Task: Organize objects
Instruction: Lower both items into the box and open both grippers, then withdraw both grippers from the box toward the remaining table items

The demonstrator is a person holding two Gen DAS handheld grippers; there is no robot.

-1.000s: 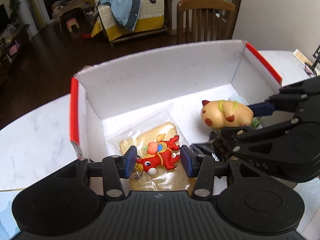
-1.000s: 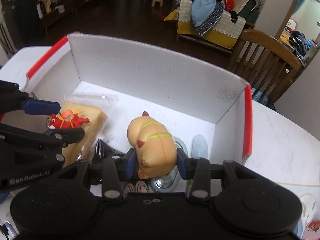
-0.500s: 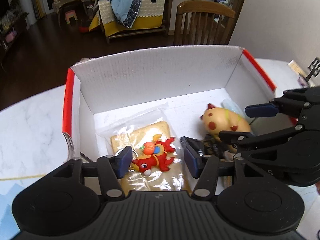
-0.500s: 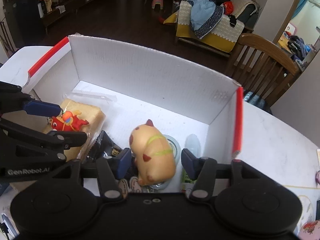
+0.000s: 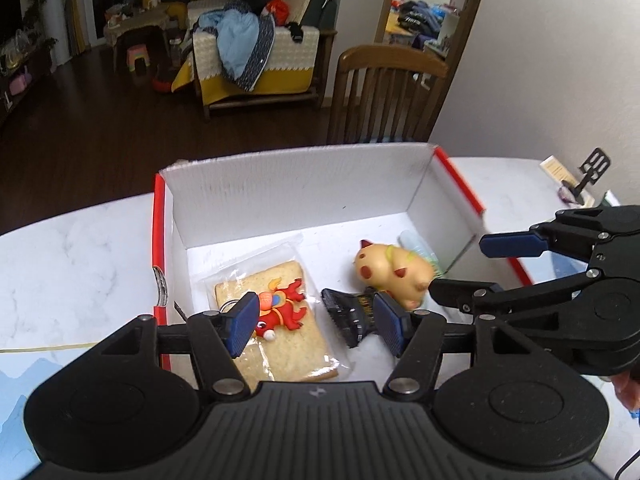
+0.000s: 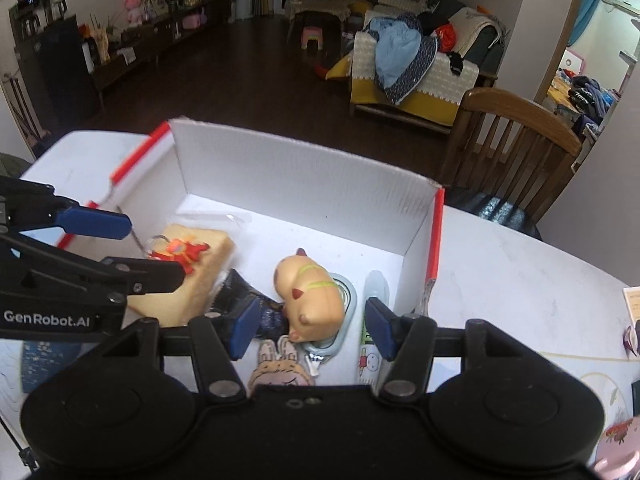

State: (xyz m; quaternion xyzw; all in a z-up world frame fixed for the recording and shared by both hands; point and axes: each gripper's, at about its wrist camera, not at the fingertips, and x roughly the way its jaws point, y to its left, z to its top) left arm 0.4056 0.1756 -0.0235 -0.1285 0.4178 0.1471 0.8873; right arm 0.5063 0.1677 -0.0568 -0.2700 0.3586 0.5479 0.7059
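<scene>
Both tools hang over the white box [image 5: 280,192], jaws opening with nothing held. The red dragon charm [image 5: 282,308] lies on the wrapped bread below the left tool [image 5: 316,322]. The tan toy pig [image 6: 310,300] lies below the right tool [image 6: 308,326], nearer that hand, long axis running away from it.

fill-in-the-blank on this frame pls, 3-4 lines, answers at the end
1. The red dragon keychain lies on top of the wrapped ____.
2. The tan toy sits in the box, between the blue pads of the ____ gripper.
3. Both the left gripper and the right gripper hold ____.
4. Behind the box stands a wooden ____.

Answers: bread; right; nothing; chair
</scene>
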